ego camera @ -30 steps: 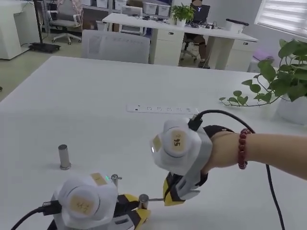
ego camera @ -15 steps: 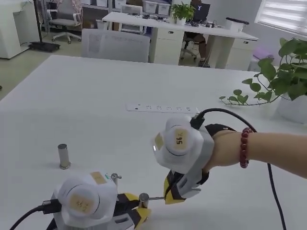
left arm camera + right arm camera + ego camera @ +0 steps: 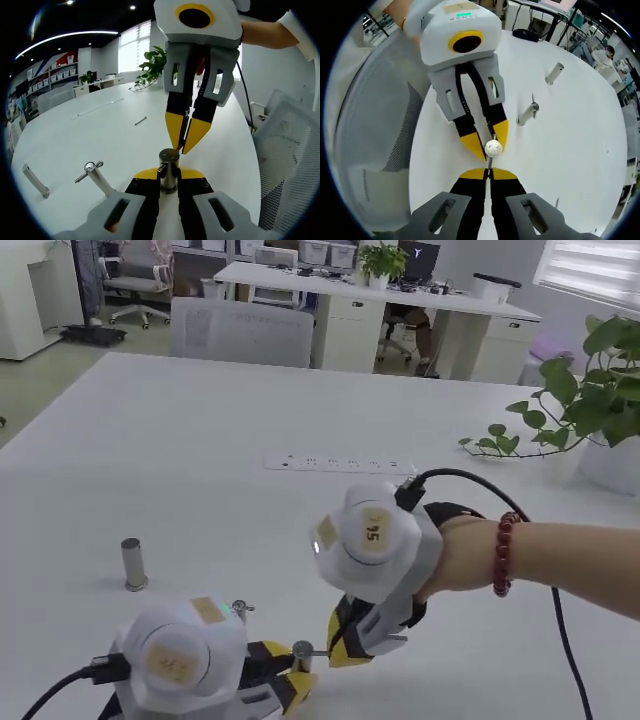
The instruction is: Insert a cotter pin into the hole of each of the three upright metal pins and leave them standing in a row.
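Note:
My left gripper [image 3: 290, 680] is shut on an upright metal pin [image 3: 301, 654] near the table's front edge; its own view has this pin [image 3: 169, 170] standing between the jaws. My right gripper [image 3: 343, 640] is shut on a thin cotter pin [image 3: 318, 651] whose tip sits at the held pin's top. From the left gripper view, the right gripper [image 3: 186, 145] hangs just behind the pin. In the right gripper view, the cotter pin [image 3: 490, 162] points at the pin's round head [image 3: 493, 147]. A second pin [image 3: 238, 612] carries a cotter pin. A bare third pin [image 3: 133, 565] stands farther left.
A white power strip [image 3: 338, 464] lies across the mid table, and a potted plant [image 3: 590, 400] stands at the right edge. One loose cotter pin [image 3: 140, 120] rests on the tabletop beyond the grippers. A black cable [image 3: 560, 630] trails from the right gripper.
My right gripper has moved slightly left with the cotter pin, closing the gap to the pin held by the left gripper. The left gripper has stayed put.

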The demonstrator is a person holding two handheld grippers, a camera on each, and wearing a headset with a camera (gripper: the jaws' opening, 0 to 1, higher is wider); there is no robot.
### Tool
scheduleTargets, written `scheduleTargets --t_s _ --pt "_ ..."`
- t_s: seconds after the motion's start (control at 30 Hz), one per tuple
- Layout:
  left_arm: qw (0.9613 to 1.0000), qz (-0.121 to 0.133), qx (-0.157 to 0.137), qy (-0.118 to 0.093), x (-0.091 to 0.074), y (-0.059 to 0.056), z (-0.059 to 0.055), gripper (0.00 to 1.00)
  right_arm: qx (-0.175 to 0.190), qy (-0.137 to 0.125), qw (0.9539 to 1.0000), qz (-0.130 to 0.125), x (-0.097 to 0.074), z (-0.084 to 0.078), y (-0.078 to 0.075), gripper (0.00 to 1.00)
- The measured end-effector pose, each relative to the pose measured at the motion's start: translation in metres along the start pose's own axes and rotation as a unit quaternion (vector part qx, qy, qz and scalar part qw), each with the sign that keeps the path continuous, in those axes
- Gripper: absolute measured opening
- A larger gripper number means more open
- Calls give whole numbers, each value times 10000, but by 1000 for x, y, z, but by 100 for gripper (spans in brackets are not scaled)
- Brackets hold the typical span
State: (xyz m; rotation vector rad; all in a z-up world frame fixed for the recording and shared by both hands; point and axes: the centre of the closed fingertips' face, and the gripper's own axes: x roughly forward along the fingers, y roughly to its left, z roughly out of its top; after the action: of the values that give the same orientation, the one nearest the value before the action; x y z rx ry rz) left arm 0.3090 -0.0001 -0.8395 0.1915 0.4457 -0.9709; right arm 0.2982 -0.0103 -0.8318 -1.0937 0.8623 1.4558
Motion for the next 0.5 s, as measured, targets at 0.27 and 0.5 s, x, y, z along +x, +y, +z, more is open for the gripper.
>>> scheduleTargets --t_s 0.27,0.5 --pt "10000 5 -43 -22 0 1 0 11 -18 8 10000 12 1 3 0 3" --pt "9998 18 -177 -97 1 1 0 11 25 -56 10000 -23 1 7 0 3"
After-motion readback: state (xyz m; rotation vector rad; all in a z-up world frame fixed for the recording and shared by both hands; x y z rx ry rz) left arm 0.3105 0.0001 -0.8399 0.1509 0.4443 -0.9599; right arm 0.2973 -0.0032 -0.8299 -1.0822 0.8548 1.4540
